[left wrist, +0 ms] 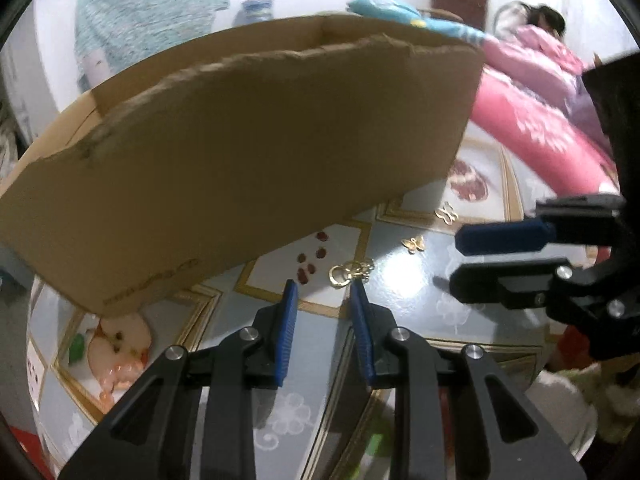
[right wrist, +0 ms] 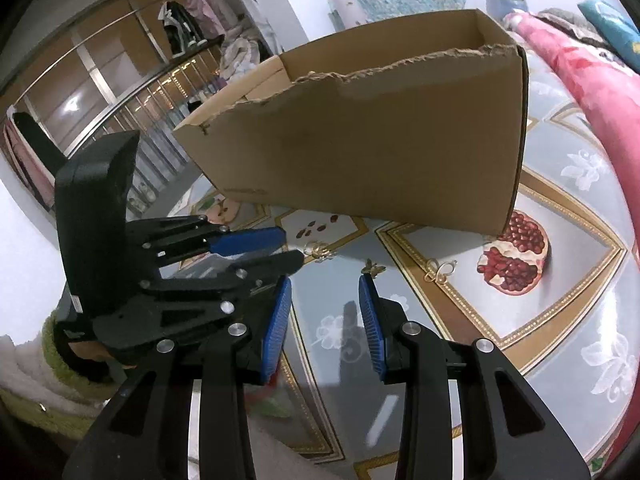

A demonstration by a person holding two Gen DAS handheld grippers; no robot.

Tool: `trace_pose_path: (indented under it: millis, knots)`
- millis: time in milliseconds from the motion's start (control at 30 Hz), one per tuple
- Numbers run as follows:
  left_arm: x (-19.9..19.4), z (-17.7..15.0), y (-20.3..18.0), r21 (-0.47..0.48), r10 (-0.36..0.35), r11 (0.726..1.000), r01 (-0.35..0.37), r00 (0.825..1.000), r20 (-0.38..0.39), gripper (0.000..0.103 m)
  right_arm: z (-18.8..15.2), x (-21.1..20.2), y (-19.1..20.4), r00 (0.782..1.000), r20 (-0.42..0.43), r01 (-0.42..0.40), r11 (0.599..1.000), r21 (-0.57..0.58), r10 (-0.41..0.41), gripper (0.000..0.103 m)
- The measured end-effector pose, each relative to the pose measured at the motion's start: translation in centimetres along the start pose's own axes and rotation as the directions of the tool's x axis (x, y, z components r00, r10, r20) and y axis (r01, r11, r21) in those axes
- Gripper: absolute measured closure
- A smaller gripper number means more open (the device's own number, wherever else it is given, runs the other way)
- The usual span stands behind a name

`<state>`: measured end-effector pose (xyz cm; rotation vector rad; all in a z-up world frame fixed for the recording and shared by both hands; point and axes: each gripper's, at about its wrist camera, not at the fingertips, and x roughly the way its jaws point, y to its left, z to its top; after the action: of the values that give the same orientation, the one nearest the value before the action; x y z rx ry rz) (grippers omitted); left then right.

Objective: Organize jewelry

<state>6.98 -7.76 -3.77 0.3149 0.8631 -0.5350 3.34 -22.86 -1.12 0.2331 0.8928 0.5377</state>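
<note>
Three small gold pieces lie on the glossy patterned tablecloth (left wrist: 404, 276) in front of the cardboard box (left wrist: 248, 152). From the left wrist view, the left gripper (left wrist: 325, 286) points down at the gold ring cluster (left wrist: 350, 272), which sits just off the box's near lower edge; its blue pads stand narrowly apart with nothing between them, the cluster just beyond their tips. A butterfly charm (left wrist: 414, 243) lies a little farther along the box front, and a looped gold piece (left wrist: 447, 213) farther still, near the box's right corner. The right gripper (left wrist: 454, 256) reaches in from the side, partly spread and empty.

From the right wrist view, the box (right wrist: 360, 136) stands open-topped with a torn front rim. The right gripper (right wrist: 325, 280) is aimed at the charm (right wrist: 373, 268) below the box front, pads moderately apart and bare. The left gripper (right wrist: 294, 246) hovers at the ring cluster (right wrist: 318, 250), and the looped piece (right wrist: 440, 270) rests toward the box's right corner beside a printed pomegranate (right wrist: 514, 262).

Judging by this, picking up is the step: lower each set of tips flat to the cloth so they straddle the thin metal, close gently, then lift over the torn rim.
</note>
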Motion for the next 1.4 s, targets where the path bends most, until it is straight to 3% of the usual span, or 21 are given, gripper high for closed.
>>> trace_pose_path:
  millis: [167,667,1100,1400]
  knots:
    - [0.7,0.8,-0.7,0.043,-0.014,0.999,0.014,1.000,0.002,0.088,0.0,-0.1,-0.4,1.000,-0.003,-0.010,1.000,0.016,0.010,0.069]
    - [1.0,1.3,-1.1,0.082,-0.035,0.996,0.035,0.999,0.001,0.092,-0.1,-0.2,-0.9,1.000,0.009,-0.012,0.999,0.034,0.012,0.069]
    - [-0.3,0.1,0.4,-0.025,-0.038,0.999,0.039,0.999,0.026,0.093,0.1,-0.5,-0.4,1.000,0.028,-0.003,1.000,-0.003,0.003,0.069]
    - [-1.6,-0.7,2.5,-0.117,-0.026,0.993,0.032,0.998,0.052,0.093,0.8,1.5,1.6,0.998,0.023,0.063,0.992,-0.109,-0.061,0.080]
